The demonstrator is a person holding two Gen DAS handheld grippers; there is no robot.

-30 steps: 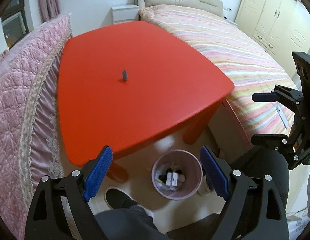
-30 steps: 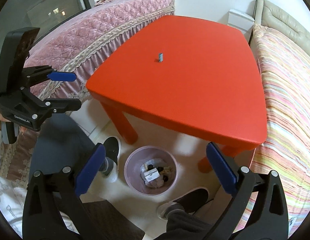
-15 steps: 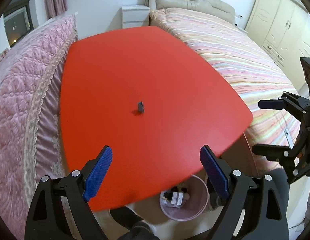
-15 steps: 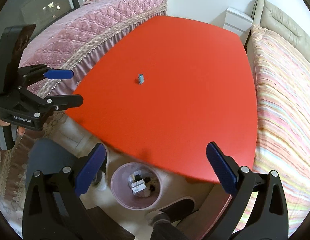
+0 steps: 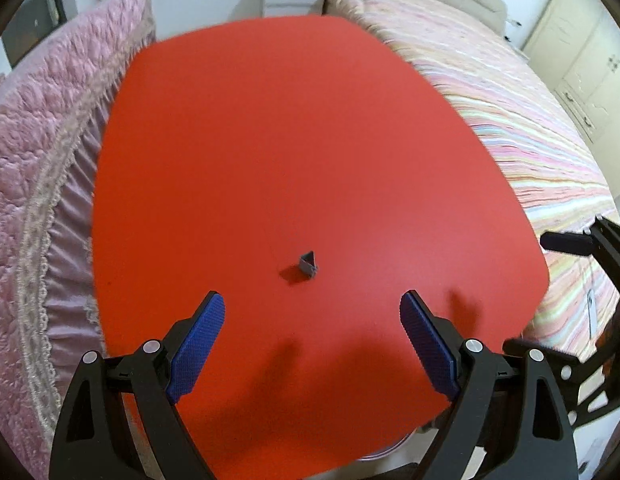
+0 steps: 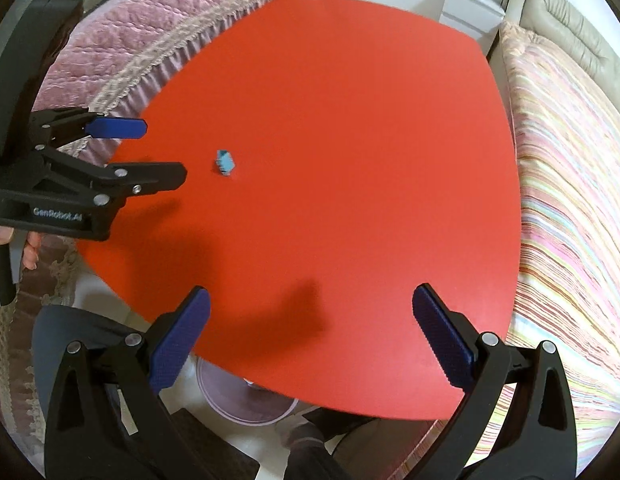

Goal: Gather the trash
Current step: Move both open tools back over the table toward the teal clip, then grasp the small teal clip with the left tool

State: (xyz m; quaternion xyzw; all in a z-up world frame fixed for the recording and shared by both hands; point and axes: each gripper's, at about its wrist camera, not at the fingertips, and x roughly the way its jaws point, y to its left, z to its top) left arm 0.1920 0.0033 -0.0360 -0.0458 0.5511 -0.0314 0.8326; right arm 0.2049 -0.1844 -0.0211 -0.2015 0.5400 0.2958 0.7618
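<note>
From the left wrist camera, the red table (image 5: 310, 160) fills the field, its rounded near edge running under both fingers and its right corner curving off toward the striped bed (image 5: 529, 120). A pink quilted bed (image 5: 38, 160) presses against the table's left edge. The left gripper (image 5: 312, 316) hangs over the near part of the tabletop with its blue pads (image 5: 198, 344) spread wide and nothing between them. The small grey scrap (image 5: 308, 265) sits on the table just ahead of the fingertips, roughly on the midline between them, with bare red surface all around it. Off the right finger, past the table's corner, the right gripper (image 5: 565, 280) shows at the frame edge, its fingers parted.

From the right wrist camera, the right gripper (image 6: 310, 312) is held over the table's (image 6: 349, 160) near edge, fingers released and wide apart, empty. The scrap (image 6: 224, 163) reads pale blue here and lies well ahead of the left fingertip, nearer the table's left side. The left gripper (image 6: 162, 150) enters from the left over the table edge, its two fingers apart one above the other, tips close to the scrap but not touching it. Only this view shows the pink bin (image 6: 246, 404) on the floor, its rim peeking from under the table's near edge between the fingers, and the person's hand (image 6: 28, 248) on the left gripper's handle.
</note>
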